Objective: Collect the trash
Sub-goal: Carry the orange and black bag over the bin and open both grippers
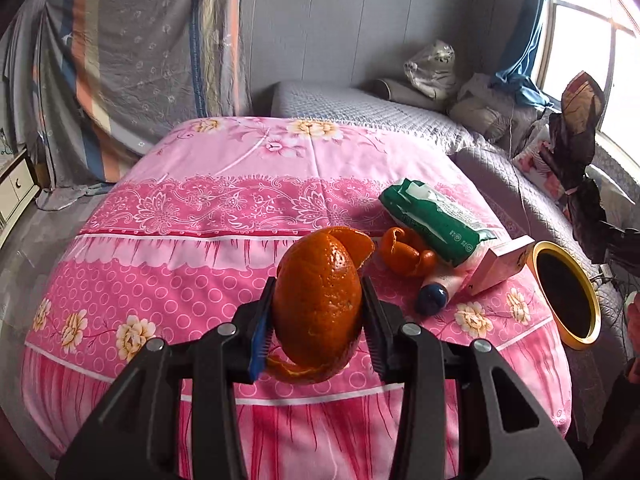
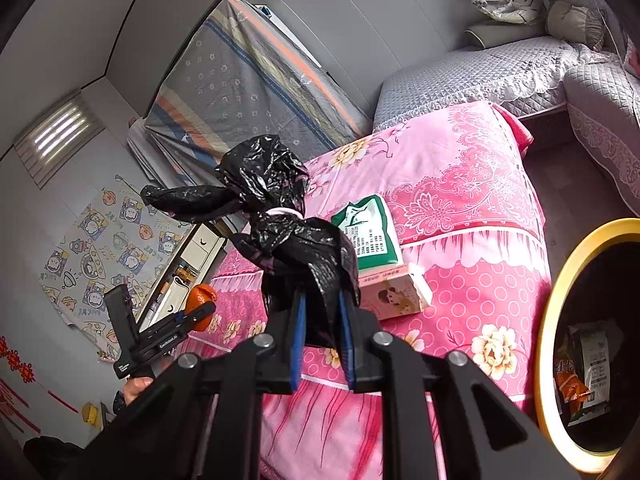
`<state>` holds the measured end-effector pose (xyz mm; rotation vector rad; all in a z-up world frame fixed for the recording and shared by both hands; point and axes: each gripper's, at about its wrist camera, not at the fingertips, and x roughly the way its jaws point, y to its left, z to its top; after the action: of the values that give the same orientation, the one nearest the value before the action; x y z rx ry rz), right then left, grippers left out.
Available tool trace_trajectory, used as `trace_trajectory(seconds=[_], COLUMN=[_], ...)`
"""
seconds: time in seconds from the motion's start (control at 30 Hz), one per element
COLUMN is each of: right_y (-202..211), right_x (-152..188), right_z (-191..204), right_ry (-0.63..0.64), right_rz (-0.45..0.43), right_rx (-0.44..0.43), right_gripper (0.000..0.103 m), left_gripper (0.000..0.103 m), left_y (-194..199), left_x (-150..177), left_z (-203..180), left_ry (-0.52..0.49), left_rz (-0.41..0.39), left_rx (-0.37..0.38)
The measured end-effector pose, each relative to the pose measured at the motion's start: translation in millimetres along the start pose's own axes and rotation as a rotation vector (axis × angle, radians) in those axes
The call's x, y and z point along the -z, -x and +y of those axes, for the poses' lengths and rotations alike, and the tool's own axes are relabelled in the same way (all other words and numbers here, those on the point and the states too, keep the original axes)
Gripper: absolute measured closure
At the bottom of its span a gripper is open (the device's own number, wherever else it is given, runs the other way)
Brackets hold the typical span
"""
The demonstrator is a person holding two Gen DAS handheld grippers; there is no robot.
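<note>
My left gripper [image 1: 318, 312] is shut on a large orange peel [image 1: 320, 300] and holds it above the pink floral bedspread [image 1: 200, 280]. It also shows in the right wrist view [image 2: 200, 306], at the left. A second peel [image 1: 404, 254] lies on the bedspread beside a green packet [image 1: 436, 222], a pink box [image 1: 500, 266] and a blue-capped tube [image 1: 434, 296]. My right gripper [image 2: 323, 332] is shut on a black plastic bag [image 2: 288, 232], which also shows in the left wrist view [image 1: 576, 148]. A yellow-rimmed bin [image 2: 554, 320] with wrappers inside stands at the right.
A grey quilted bed [image 1: 360, 108] with pillows and a wrapped plush toy [image 1: 432, 66] lies beyond the pink bedspread. A striped sheet [image 1: 132, 60] hangs at the left. A window [image 1: 592, 44] is at the right. A low cabinet [image 1: 16, 188] stands far left.
</note>
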<state>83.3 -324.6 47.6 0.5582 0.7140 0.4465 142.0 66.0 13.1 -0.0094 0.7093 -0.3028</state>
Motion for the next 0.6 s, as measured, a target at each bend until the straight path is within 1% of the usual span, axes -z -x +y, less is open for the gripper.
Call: trace_trajectory(seconds=[0.1, 0.27, 0.6], right_y=[4, 17, 55], right_x=[1, 2, 4], right_z=[1, -4, -33], right_ry=[-0.003, -0.014, -0.060], right_rz=[-0.010, -0.035, -0.110], right_rx=[0.010, 0.029, 0.090], right_gripper=[0.089, 0.089, 0.089], left_gripper=[0.065, 0.065, 0.065], left_y=[10, 17, 3], left_x=[-2, -9, -36], left_z=[-6, -31, -98], left_ry=[-0.008, -0.060, -0.148], left_rz=[-0.023, -0.054, -0.076], left_rx=[0.016, 0.056, 0.150])
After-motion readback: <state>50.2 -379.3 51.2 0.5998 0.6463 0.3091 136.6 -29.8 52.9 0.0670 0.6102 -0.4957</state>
